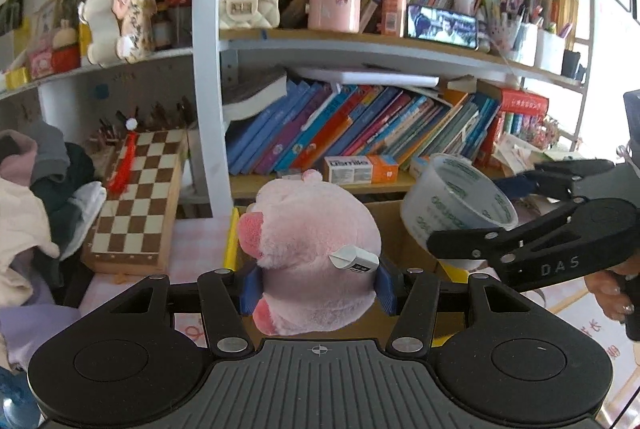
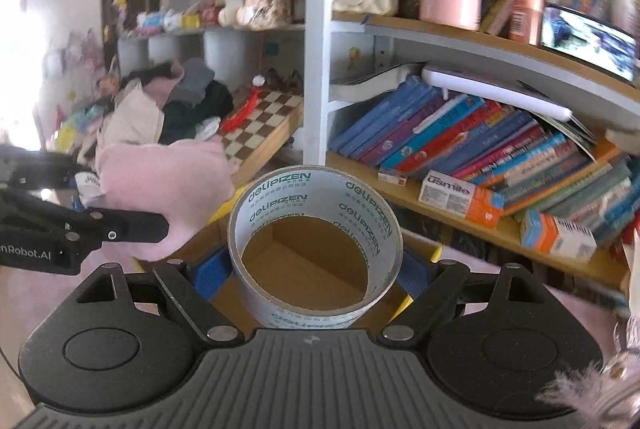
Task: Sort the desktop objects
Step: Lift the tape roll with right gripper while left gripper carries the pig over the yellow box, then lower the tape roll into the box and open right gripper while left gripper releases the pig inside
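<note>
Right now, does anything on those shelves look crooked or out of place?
Yes. On the lower shelf, the row of books leans over instead of standing upright, with a white book lying flat on top. Clothes sit heaped beside the chessboard.

The right claw [image 2: 318, 271] grips a tape roll [image 2: 316, 229] above an open cardboard box [image 2: 304, 261].

Pink plush toy [image 1: 316, 253], white tag at its 3 o'clock side, held off the tabletop between blue fingers [image 1: 251, 289]. Roll of clear tape [image 2: 316, 245], green lettering, hollow core facing forward, clamped above an open cardboard box [image 2: 304, 269].
</note>
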The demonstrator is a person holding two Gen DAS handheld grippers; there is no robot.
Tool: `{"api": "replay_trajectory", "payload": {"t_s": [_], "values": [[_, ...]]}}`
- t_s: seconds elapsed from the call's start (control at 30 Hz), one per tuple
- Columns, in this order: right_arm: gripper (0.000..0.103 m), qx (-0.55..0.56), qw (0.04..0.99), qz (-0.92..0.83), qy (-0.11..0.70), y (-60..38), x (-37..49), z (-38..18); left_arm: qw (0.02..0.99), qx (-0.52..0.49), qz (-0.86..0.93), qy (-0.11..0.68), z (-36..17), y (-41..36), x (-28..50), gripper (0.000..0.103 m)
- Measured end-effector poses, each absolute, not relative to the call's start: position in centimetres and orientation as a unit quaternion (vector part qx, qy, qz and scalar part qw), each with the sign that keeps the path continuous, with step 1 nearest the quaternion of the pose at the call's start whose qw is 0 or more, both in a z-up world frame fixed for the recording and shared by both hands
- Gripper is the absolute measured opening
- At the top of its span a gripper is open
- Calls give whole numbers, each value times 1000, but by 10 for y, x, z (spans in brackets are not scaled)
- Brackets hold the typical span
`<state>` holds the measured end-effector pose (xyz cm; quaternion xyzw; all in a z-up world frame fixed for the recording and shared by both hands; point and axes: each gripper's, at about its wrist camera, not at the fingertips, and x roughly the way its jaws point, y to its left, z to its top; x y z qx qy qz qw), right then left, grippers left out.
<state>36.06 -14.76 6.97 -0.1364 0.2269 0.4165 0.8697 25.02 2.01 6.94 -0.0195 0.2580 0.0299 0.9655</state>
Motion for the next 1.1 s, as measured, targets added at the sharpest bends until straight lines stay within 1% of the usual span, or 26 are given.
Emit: {"api": "replay_trajectory", "payload": {"t_s": [0.37, 0.67, 0.87, 1.1], "values": [[85, -256, 812, 466, 239, -94, 427, 31, 945, -1, 39, 324, 40, 30, 315, 54], [85, -357, 739, 508, 260, -77, 438, -2, 925, -4, 41, 377, 13, 36, 334, 54], [85, -386, 714, 510, 283, -72, 444, -17, 913, -8, 39, 406, 0, 39, 340, 55], [85, -389, 703, 514, 301, -72, 446, -26, 906, -7, 32, 423, -6, 38, 344, 55]]}}
